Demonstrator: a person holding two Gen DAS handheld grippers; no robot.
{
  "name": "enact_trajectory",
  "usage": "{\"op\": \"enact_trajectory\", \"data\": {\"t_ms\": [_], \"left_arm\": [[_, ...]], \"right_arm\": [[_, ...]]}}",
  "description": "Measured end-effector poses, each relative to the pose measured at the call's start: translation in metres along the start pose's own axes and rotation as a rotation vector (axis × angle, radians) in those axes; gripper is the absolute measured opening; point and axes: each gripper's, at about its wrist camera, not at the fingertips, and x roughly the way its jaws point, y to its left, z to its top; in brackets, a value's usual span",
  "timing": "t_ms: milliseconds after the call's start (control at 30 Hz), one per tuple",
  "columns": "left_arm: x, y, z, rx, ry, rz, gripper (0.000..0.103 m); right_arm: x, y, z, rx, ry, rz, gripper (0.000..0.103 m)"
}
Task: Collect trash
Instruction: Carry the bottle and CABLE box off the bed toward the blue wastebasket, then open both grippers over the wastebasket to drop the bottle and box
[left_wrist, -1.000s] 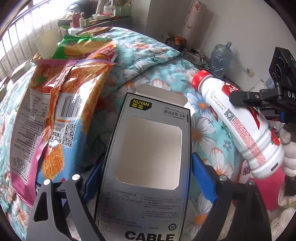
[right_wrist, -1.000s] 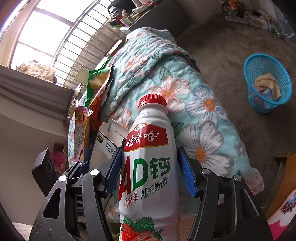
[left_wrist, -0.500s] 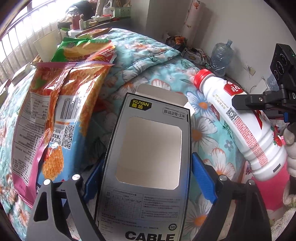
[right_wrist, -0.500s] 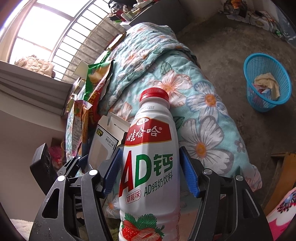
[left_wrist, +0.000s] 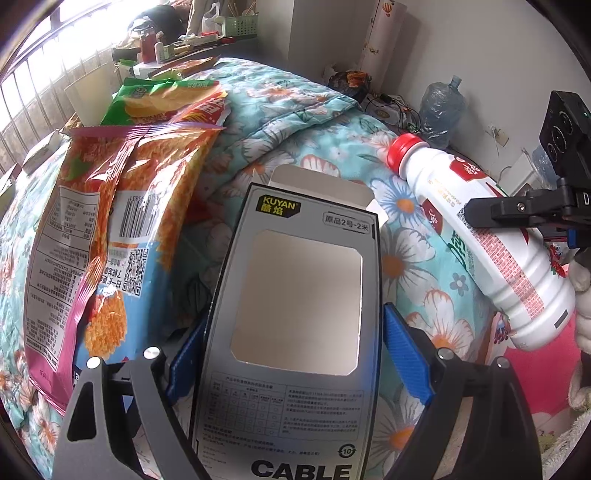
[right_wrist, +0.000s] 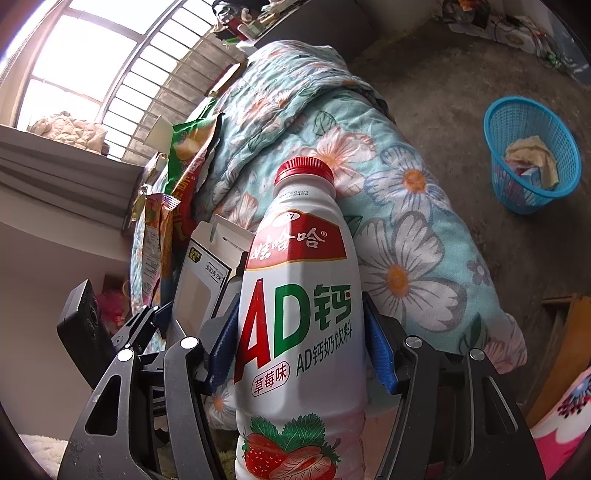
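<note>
My left gripper (left_wrist: 295, 354) is shut on an empty grey cable box (left_wrist: 295, 295) with a cut-out window, held above the floral quilt (left_wrist: 306, 122). My right gripper (right_wrist: 301, 350) is shut on a white AD milk-drink bottle (right_wrist: 299, 325) with a red cap; the bottle (left_wrist: 487, 236) also shows at the right of the left wrist view. The cable box (right_wrist: 199, 280) shows left of the bottle in the right wrist view. A blue mesh trash basket (right_wrist: 532, 151) with rubbish in it stands on the floor at the right.
An orange snack bag (left_wrist: 99, 236) and a green chip bag (left_wrist: 162, 99) lie on the quilt at the left. A big water jug (left_wrist: 441, 110) and cables are on the floor by the wall. A cluttered shelf (left_wrist: 184, 40) stands by the window.
Both grippers have drifted slightly with their loads. The bottle sits a little higher and further right in the left wrist view. Both grips are unchanged.
</note>
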Motion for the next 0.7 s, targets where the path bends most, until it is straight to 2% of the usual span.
{"op": "enact_trajectory", "data": {"t_ms": [233, 400, 567, 633, 700], "left_arm": [[-0.009, 0.000, 0.000, 0.007, -0.017, -0.002, 0.084], [-0.030, -0.012, 0.020, 0.035, -0.054, -0.037, 0.084], [-0.039, -0.042, 0.067, 0.096, -0.077, -0.136, 0.084], [-0.035, -0.060, 0.096, 0.118, -0.069, -0.208, 0.084], [-0.021, -0.082, 0.130, 0.125, -0.030, -0.299, 0.084]], "right_arm": [[-0.013, -0.013, -0.008, 0.056, -0.061, 0.053, 0.056], [-0.037, -0.032, -0.016, 0.111, -0.147, 0.148, 0.056], [-0.078, -0.070, -0.021, 0.199, -0.284, 0.211, 0.056], [-0.097, -0.092, -0.022, 0.247, -0.346, 0.219, 0.056], [-0.113, -0.119, -0.020, 0.306, -0.397, 0.207, 0.056]]}}
